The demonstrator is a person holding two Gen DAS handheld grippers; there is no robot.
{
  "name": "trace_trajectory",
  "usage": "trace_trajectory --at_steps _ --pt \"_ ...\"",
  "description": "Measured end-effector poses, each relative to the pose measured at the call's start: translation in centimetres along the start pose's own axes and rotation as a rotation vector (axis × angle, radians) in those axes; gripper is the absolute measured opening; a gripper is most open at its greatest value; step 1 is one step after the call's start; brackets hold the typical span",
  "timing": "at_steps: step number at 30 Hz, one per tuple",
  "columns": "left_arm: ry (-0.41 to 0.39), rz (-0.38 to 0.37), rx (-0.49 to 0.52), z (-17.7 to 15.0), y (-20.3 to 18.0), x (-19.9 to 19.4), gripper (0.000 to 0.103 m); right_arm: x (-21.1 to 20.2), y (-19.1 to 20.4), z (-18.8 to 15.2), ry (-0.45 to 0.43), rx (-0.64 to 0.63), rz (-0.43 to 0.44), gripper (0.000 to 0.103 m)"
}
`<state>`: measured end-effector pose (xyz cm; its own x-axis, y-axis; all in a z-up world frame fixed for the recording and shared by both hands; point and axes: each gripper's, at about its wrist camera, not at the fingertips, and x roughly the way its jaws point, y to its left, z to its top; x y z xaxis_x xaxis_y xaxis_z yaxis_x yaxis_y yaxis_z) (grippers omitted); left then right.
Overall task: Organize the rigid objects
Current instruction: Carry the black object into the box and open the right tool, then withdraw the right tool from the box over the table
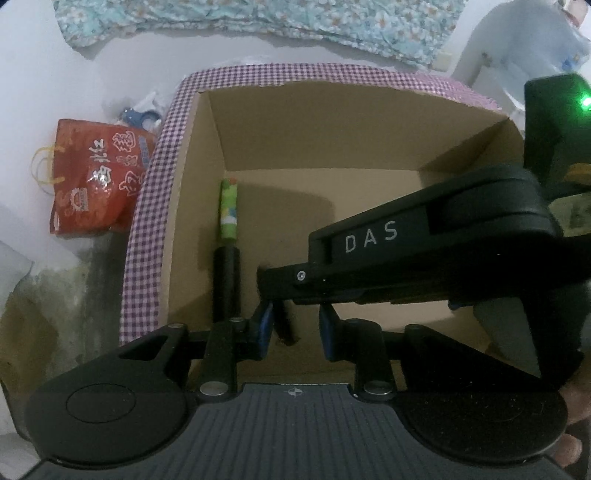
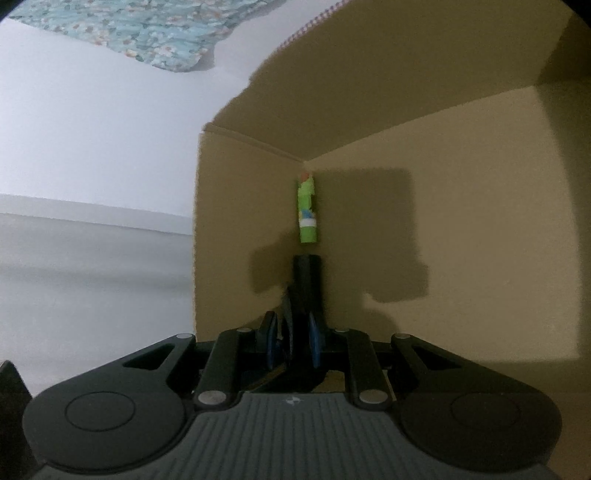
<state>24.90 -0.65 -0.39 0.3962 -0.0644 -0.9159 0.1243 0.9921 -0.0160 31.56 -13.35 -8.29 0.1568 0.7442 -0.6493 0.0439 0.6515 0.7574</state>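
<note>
An open cardboard box [image 1: 159, 236] with purple checked trim fills the left wrist view. A green tube [image 1: 229, 210] and a black cylinder [image 1: 226, 284] lie end to end along its left wall; the right wrist view shows the same tube [image 2: 307, 212] and cylinder [image 2: 307, 277] against the box wall [image 2: 229, 221]. My left gripper [image 1: 295, 328] hangs over the box floor, its blue pads apart, with a thin dark object [image 1: 284, 325] near the left pad. My right gripper [image 1: 269, 291] reaches in from the right. Its pads [image 2: 292, 339] stand close together on a dark object [image 2: 289, 328] whose shape I cannot make out.
A red printed bag [image 1: 99, 177] lies on the pale floor left of the box, with blue and white items [image 1: 138, 116] behind it. Floral cloth [image 1: 258, 18] lies beyond the box. A white piece of furniture [image 1: 517, 48] stands at the far right. A person's fingers [image 1: 576, 417] show at the lower right.
</note>
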Motion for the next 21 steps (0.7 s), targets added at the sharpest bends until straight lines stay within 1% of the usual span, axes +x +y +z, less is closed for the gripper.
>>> trace_trajectory --at_steps 6,12,17,21 --pt "-0.032 -0.003 -0.012 0.0 -0.3 -1.3 0.031 -1.0 0.4 -0.3 -0.017 0.011 0.009 0.021" --pt "-0.088 -0.022 -0.014 -0.6 -0.3 -3.6 0.035 -4.7 0.7 -1.4 -0.063 -0.008 0.041 0.022" --pt "-0.148 -0.052 -0.025 -2.0 -0.4 -6.4 0.04 -8.8 1.2 -3.8 -0.134 -0.041 0.09 0.022" --pt "-0.206 -0.073 -0.022 -4.1 -0.4 -8.9 0.048 -12.6 1.4 -7.3 -0.218 -0.075 0.126 0.022"
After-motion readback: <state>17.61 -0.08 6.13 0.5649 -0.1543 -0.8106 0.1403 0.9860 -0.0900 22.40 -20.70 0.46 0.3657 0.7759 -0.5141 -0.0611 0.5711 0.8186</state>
